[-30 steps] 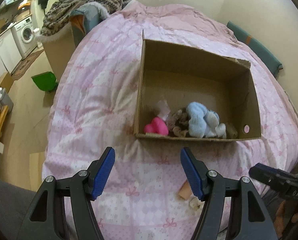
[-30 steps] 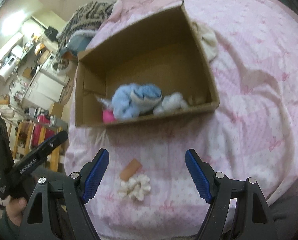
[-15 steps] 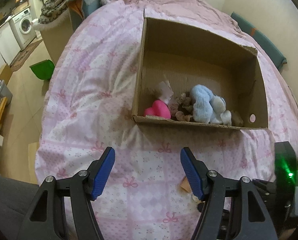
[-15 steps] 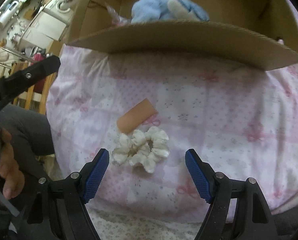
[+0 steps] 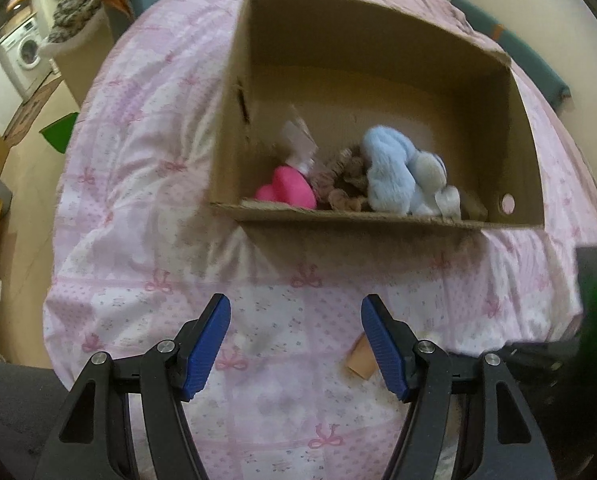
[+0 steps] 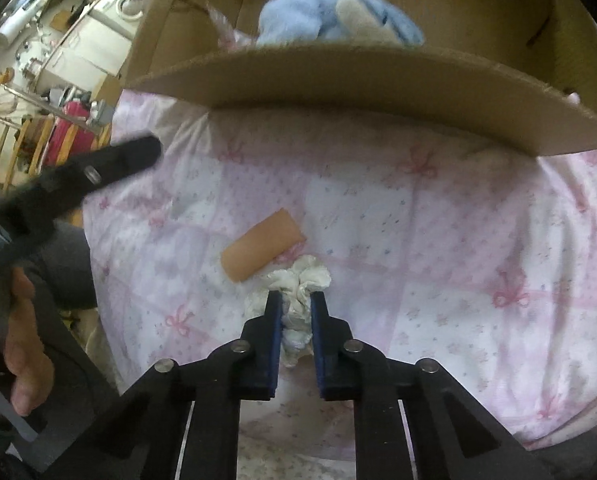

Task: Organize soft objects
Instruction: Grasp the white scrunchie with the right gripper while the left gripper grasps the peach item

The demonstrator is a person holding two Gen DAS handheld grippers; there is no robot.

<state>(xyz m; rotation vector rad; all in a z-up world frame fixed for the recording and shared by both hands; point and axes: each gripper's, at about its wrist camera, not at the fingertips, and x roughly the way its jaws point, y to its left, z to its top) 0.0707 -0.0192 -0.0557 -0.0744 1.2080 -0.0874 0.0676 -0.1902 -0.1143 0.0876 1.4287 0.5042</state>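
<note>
The right claw (image 6: 292, 312) has its jaws pinched in on the white scrunchie (image 6: 298, 280), which lies on the bed (image 6: 438, 216) a little short of the box (image 6: 358, 92). The blue pads sit on either side of the near part of the ruffle, with the far bunch poking out ahead of the tips. It looks like a real grip on the fabric, though the scrunchie seems not yet lifted off the bed

The left claw (image 5: 296, 344) hangs wide open over the bed with nothing between its pads, further from the scrunchie than the right one. From its view only the tan roll (image 5: 360, 358) peeks out beside its right finger

That tan roll (image 6: 262, 244) lies touching or just beside the scrunchie's far left edge, its long axis running diagonally from near left to far right. A lift might drag it along if the ruffle catches

What the coming move turns on: the box stands straight ahead of the right claw, its near wall rising between claw and interior. Inside, against that near wall, sit the blue plush (image 5: 402, 176), a pink heart (image 5: 286, 192) and some brown bits (image 5: 344, 184). The scrunchie likely needs to go up and forward over the cardboard edge before release
</note>
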